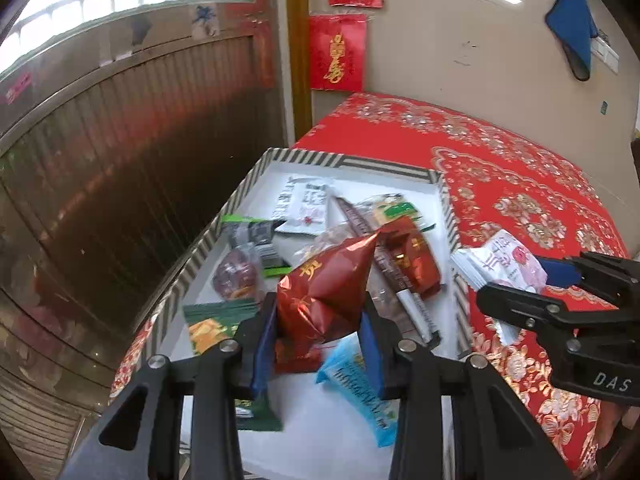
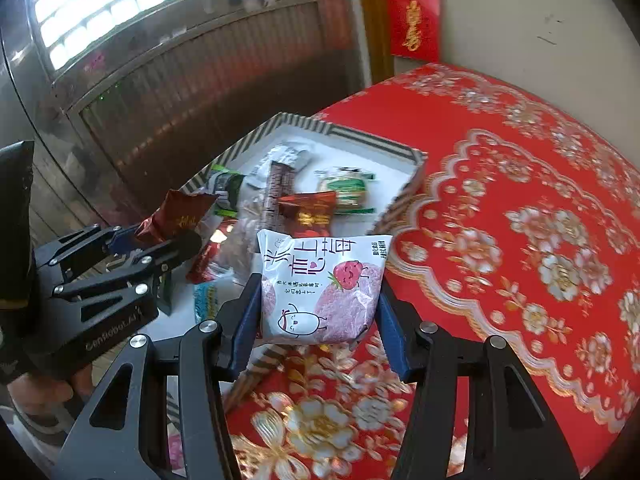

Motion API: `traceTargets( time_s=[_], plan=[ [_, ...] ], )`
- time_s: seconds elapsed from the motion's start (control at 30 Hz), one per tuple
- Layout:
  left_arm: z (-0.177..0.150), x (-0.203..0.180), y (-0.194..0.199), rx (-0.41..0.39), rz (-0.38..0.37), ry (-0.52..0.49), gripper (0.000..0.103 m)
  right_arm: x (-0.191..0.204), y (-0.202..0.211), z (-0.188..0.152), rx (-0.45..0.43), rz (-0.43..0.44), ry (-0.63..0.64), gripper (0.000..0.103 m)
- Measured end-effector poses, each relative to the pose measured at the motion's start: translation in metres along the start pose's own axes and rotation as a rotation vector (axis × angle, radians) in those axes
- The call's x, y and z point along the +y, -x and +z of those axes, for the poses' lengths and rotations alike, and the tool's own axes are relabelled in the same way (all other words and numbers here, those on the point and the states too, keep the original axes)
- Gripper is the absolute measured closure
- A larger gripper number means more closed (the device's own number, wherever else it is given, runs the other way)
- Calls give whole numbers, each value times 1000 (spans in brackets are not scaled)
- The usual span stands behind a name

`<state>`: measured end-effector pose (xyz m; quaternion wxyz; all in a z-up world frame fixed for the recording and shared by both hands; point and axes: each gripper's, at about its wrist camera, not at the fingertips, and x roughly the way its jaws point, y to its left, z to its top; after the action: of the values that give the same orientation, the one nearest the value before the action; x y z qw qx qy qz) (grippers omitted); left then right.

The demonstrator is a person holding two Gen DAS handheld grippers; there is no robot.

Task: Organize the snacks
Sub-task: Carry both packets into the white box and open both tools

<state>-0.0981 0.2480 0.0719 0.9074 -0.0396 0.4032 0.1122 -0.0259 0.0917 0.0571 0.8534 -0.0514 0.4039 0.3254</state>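
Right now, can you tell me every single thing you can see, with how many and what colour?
red foil packet: one, dark red, held above the tray
strawberry packet: one, white and pink, held beside the tray
tray: one, striped rim, white inside, on the tablecloth
other snacks: several, mixed colours, loose in the tray
tablecloth: one, red with flowers
red wall papers: at least two, gold writing
left gripper: one, black, blue pads
right gripper: one, black, blue pads

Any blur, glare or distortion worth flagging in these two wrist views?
Left wrist: fisheye bends the door; bright window overexposed; red packet sharp. Right wrist: tablecloth smeared by motion blur, strawberry packet crisp; same blown-out window.
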Motion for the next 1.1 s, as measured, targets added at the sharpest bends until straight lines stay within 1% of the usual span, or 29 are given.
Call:
traceTargets(
  time_s=[0.2,0.37,0.63,0.77,0.83,0.87,0.9,0.93,1.0,1.03,1.1],
  plan=[
    [-4,12,-7,11,31,26,63,20,-24,12,18,17,35,50],
    [-6,22,-12,9,65,39,63,32,-41,15,42,20,58,50],
    [-8,24,-18,4,101,37,62,42,-55,11,65,33,83,50],
    [-10,25,-19,-4,120,42,60,41,-59,7,91,59,70,44],
    [-11,25,-19,-4,125,50,59,41,-61,3,99,61,71,44],
    [-11,26,-19,-3,130,57,56,42,-59,1,92,59,76,44],
    [-12,27,-20,-2,135,63,48,42,-58,1,87,61,78,44],
    [-12,29,-19,-3,136,78,34,43,-55,0,83,65,78,44],
    [-12,33,-18,-12,149,101,19,43,-52,0,76,60,84,42],
    [-13,34,-17,-21,150,107,17,42,-49,-1,71,58,82,39],
    [-13,34,-14,-29,159,109,15,38,-44,-2,65,64,66,38]
  ],
)
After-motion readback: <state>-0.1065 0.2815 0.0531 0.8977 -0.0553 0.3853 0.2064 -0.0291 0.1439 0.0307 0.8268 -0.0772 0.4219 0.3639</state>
